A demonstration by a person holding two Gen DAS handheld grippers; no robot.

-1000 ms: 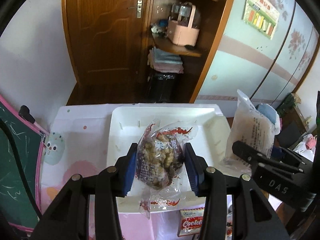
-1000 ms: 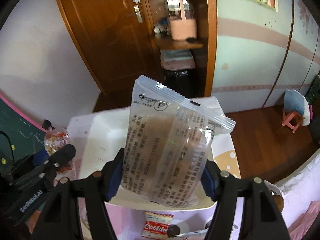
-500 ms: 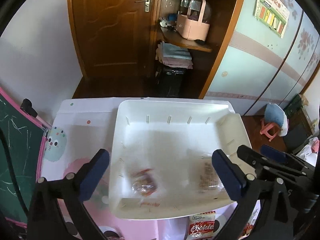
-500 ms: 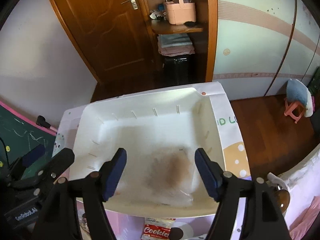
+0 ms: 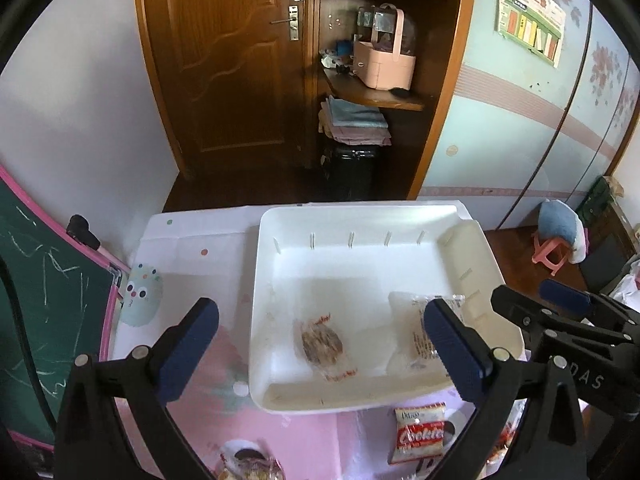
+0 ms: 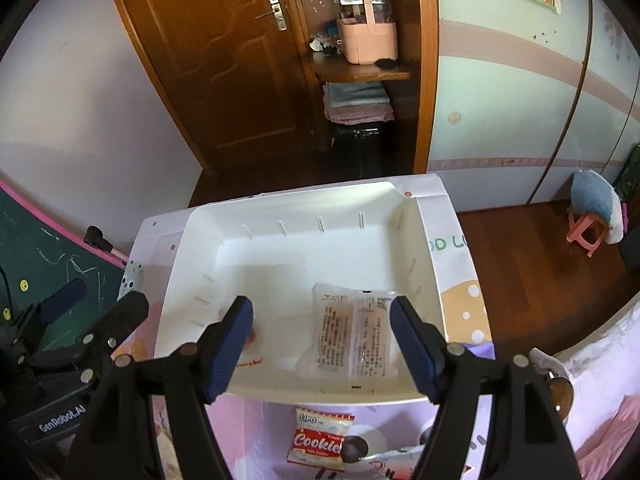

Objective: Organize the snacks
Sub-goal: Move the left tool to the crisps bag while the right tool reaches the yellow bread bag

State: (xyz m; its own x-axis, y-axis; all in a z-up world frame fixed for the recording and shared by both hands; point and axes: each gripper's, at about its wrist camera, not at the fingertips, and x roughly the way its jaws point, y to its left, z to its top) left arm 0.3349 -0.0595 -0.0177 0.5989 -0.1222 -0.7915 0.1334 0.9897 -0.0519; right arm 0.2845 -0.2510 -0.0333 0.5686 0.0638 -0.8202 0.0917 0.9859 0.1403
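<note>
A: Left tool (image 5: pixel 320 344) — jaws wide, nothing between the pads. Right tool (image 6: pixel 322 344) — jaws apart, also holding nothing. Contents of the white tray (image 5: pixel 360 216)?

B: Two packs, both flat on its floor: a nut-cluster snack (image 5: pixel 320 344) near 7 o'clock, a clear printed packet (image 6: pixel 354 332) near 5 o'clock. The cookie pack (image 6: pixel 320 440) lies on the desk (image 5: pixel 192 256), just beyond the tray's 6 o'clock rim.

A: Handling?

B: Likely light, crinkly film, slippery, contents crumbly. Pinch gently across the middle, or take a sealed end.
</note>
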